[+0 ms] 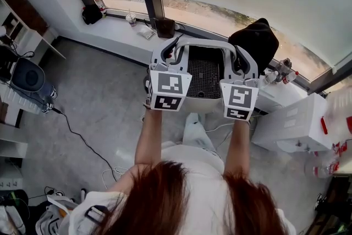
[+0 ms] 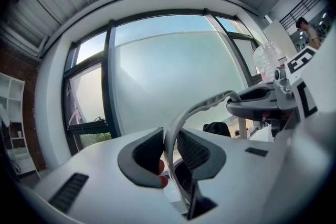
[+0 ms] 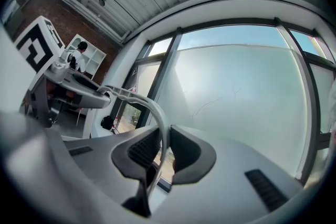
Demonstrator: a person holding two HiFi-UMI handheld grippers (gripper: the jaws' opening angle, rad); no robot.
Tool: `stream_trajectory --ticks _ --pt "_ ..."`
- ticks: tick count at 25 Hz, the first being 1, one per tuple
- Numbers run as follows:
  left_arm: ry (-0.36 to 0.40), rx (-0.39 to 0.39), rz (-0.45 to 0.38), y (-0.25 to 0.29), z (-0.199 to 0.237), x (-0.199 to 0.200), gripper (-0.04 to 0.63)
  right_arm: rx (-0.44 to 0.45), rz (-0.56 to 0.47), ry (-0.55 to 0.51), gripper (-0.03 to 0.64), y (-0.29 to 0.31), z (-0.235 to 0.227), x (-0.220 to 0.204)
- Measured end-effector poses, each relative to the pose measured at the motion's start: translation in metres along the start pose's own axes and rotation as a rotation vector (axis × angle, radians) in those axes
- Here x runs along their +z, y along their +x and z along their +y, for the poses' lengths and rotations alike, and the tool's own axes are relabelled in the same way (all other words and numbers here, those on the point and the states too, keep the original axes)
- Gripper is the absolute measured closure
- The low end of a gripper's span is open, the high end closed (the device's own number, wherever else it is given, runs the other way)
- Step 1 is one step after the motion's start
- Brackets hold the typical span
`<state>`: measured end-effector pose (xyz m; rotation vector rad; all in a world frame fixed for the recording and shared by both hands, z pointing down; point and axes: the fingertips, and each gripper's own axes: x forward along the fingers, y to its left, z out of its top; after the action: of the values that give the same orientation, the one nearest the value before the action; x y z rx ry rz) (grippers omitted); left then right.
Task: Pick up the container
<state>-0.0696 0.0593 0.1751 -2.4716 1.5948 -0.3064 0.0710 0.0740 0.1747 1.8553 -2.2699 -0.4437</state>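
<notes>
1. One container (image 1: 204, 78), pale grey with a dark perforated bottom, hangs in the air in front of the person. It is above the grey floor (image 1: 104, 102) and close to the window sill (image 1: 118, 30).
2. One pale curved handle (image 1: 209, 42) arches over the container from side to side. Both grippers grip this band.
3. The left gripper (image 1: 165, 60) holds the handle's left end. In the left gripper view its two dark fingers (image 2: 148, 152) are pressed narrowly on the band (image 2: 205, 105), one on each side.
4. The right gripper (image 1: 245, 66) holds the handle's right end. In the right gripper view its two fingers (image 3: 187, 153) pinch the same band (image 3: 152, 107) with no gap showing.
5. Each gripper view also shows the other gripper farther along the handle: the right one (image 2: 262, 105) and the left one (image 3: 68, 86).
6. Two marker cubes (image 1: 169, 91) (image 1: 238, 100) face the head camera, one per gripper, with the person's two bare forearms (image 1: 149, 137) behind them.
7. Beyond the container's right side stands one black chair (image 1: 258, 38). White boxes (image 1: 291, 124) sit to the right of the person.
8. One cup-like bottle (image 1: 131, 18) stands on the sill, and one black cable (image 1: 82, 140) runs across the floor at the left.
</notes>
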Motion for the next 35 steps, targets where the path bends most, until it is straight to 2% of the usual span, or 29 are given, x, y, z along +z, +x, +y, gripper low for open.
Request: stream_trajectory --ticks 11,21,35 --pt "0.025 -0.008 -0.03 0.009 0.009 0.02 0.511 0.041 -0.032 -0.044 0.548 0.01 -0.006 0.017" --pt "0.034 -0.013 -0.055 0.017 0.018 0.022 0.511 0.069 -0.029 -0.079 0.548 0.023 -0.006 0.021" --pt "0.022 0.001 -0.084 -0.007 0.023 0.033 0.511 0.086 -0.047 -0.057 0.548 0.006 0.005 0.038"
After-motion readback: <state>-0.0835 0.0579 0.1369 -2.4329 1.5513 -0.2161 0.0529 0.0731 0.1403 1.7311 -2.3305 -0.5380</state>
